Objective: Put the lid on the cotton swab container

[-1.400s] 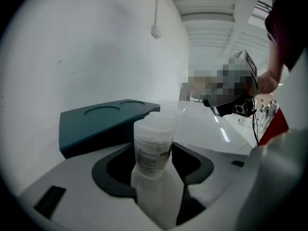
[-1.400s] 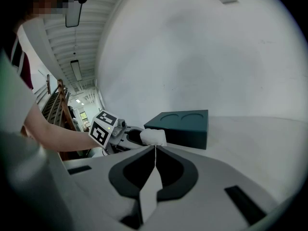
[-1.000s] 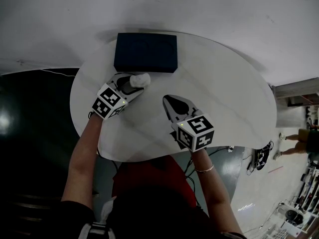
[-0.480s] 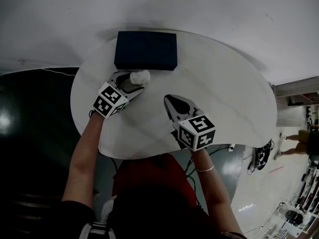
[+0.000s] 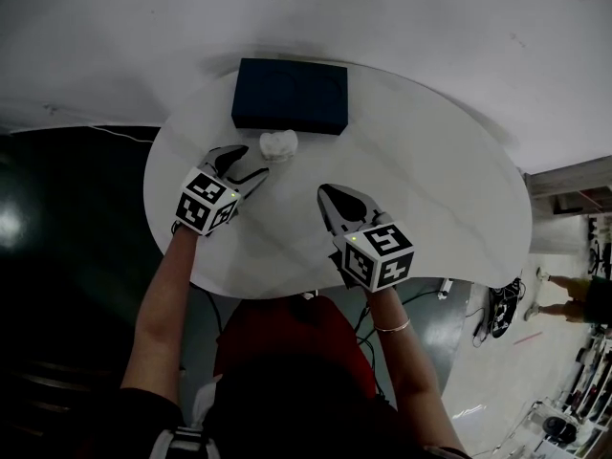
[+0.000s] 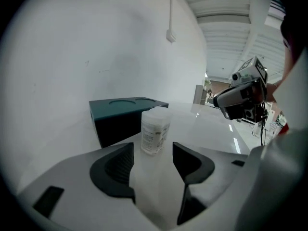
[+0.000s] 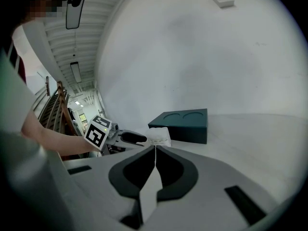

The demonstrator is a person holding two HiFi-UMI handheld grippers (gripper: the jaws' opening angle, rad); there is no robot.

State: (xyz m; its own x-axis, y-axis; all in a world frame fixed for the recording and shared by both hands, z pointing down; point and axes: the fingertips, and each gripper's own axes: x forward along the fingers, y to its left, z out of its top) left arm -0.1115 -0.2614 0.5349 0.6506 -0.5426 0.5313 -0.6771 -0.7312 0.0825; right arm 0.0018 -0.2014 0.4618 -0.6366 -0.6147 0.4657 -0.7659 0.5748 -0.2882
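Left gripper view shows the cotton swab container (image 6: 155,131) upright on the surface (image 6: 207,124), just ahead of the left gripper (image 6: 153,153), whose fingers stand apart, holding nothing; its lid (image 6: 158,112) seems already on, so probably no grip is needed. The right gripper (image 7: 155,150) has its fingers closed, empty.

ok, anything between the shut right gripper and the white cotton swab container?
No. The head view shows only bare white round table between the right gripper and the white plastic cotton swab container.
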